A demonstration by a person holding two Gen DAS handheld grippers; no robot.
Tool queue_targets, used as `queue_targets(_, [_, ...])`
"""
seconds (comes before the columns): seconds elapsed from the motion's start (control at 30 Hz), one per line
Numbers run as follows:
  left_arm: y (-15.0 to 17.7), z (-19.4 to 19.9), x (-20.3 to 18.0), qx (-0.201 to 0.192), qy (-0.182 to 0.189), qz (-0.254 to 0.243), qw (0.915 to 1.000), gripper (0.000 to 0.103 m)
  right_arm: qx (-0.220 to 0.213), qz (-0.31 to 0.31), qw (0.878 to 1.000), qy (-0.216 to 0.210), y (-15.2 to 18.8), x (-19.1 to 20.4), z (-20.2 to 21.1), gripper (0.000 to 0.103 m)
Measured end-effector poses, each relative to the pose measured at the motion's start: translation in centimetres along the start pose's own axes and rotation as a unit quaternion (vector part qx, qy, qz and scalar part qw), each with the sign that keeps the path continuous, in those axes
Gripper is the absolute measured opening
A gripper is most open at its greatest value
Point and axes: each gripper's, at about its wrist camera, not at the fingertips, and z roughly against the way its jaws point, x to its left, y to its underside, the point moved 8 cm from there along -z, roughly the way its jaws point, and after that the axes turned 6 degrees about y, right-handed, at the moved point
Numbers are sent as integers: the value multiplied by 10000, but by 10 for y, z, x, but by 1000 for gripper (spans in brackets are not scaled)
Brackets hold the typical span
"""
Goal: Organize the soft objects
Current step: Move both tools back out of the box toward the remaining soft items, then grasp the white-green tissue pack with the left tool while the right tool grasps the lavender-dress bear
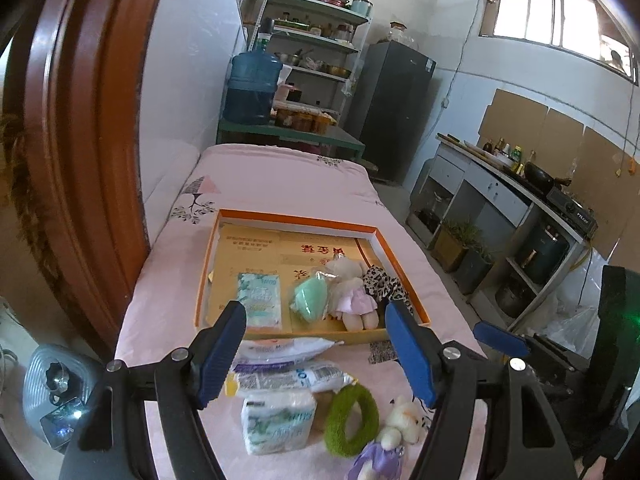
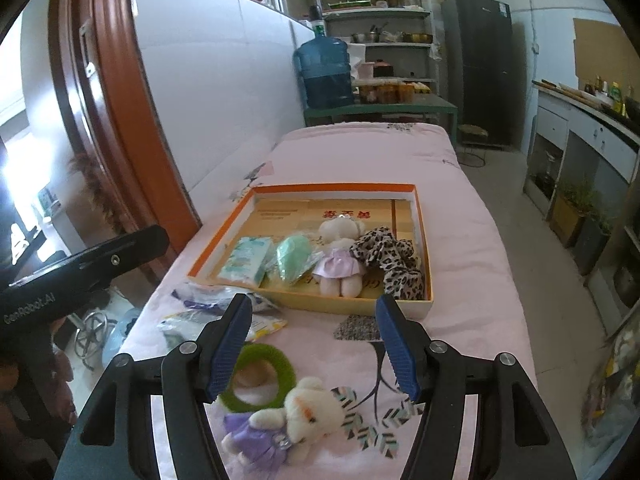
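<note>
An orange-rimmed box on the pink bed holds a tissue pack, a mint pouch, a bear in a pink dress and a leopard scrunchie. On the bed in front lie a tissue pack, plastic packets, a green ring and a bear in a purple dress. My left gripper is open and empty above the packets. My right gripper is open and empty above the ring and bear.
A brown door frame stands left of the bed. A water jug, shelves and a dark fridge are at the far end. A kitchen counter runs along the right. A fan sits on the floor left.
</note>
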Motion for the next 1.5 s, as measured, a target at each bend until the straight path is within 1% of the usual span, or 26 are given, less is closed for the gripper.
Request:
queue_targets(0.3, [16,16,11,-50,-80,59,9999,72,-37,96,9999,-61,13,11,18,66])
queue_targets(0.53, [30,28,21,-88,-183,92,9998,72,-69,226,9997,-10,21,15,27,66])
queue_targets(0.67, [39,35,29,-136,-178,216,9995,72,-35,226,9997,3,30,14,31,66])
queue_targets(0.83, [48,39,37,-151,-223,211,9994,72,32,188,9998,-58,44,14,32,66])
queue_targets(1.0, [60,41,42,-135,-235,238,9993,72,181,65,9998,-99,58,13,24,66])
queue_targets(1.17, [71,41,46,-135,-288,145,9994,72,353,2,9993,-89,74,16,9,66])
queue_targets(1.37, [83,32,46,15,-188,102,9998,72,568,-127,9982,-117,88,18,-8,66])
queue_targets(1.5, [91,18,46,155,-96,65,9998,72,641,-158,9977,-120,93,18,-15,66])
